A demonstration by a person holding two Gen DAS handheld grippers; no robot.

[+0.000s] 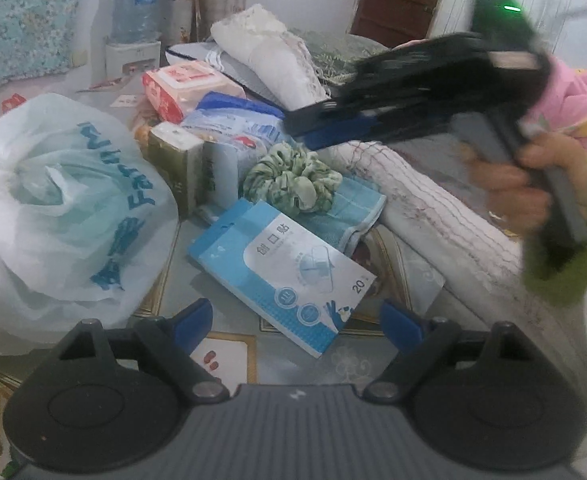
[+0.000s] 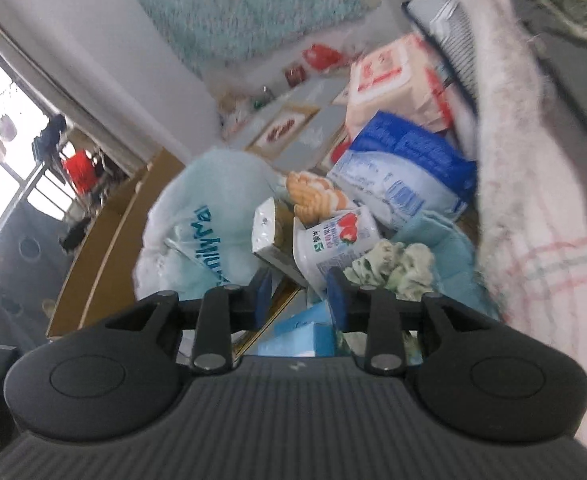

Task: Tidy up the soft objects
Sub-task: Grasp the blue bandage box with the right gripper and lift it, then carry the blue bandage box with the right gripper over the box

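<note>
The scrunchie sits in the middle of the clutter on the tabletop, resting on a folded blue cloth, just behind the plaster box and beside a tissue pack. A big white bag bulges to one side, and a rolled towel lies along the other.

The left gripper hangs low over the box, jaws spread wide with nothing between them. The right gripper points down toward the scrunchie; its jaws stand a little apart and empty, though that view is blurred.

I'd judge the scrunchie as feather-light, squashy and not at all fragile. It will collapse under a pinch, so bite across one bunched side of the ring rather than the hole. The cloth below is just as limp and could come up with it if the jaws dig too deep.
</note>
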